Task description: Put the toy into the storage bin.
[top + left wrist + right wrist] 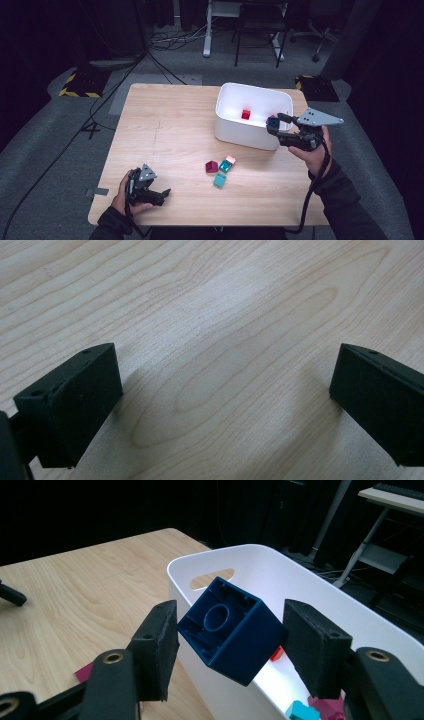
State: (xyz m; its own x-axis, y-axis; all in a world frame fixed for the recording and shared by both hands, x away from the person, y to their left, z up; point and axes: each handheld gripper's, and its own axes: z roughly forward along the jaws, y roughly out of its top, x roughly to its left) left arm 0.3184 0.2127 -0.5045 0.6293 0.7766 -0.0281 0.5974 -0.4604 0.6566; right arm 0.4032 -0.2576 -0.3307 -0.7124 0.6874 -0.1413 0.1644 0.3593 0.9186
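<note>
your right gripper (230, 645) has its fingers (157, 650) closed on a dark blue hollow plastic cube (231, 630), gripped tilted, one corner down, open underside toward the camera. in the high view the dark blue hollow plastic cube (273, 122) sits at the near right rim of the white plastic bin (235, 131), at the counter's (165, 135) far right corner; it looks to hang partly over the rim rather than clear inside.

inside the bin lies a small red block (245, 114), and the right gripper view shows teal and magenta pieces on its floor.

risk: released here, the cube may strike the rim and fall outside, since it is held on a tilt and close to the wall. carry it further over the opening before you release.

your left gripper (150, 192) rests at the counter's near left corner, its fingers (75, 400) spread wide on nothing.

still on the counter, near the middle of its near edge: a magenta block (211, 166), a pink block (230, 160) and two teal blocks (220, 180).
</note>
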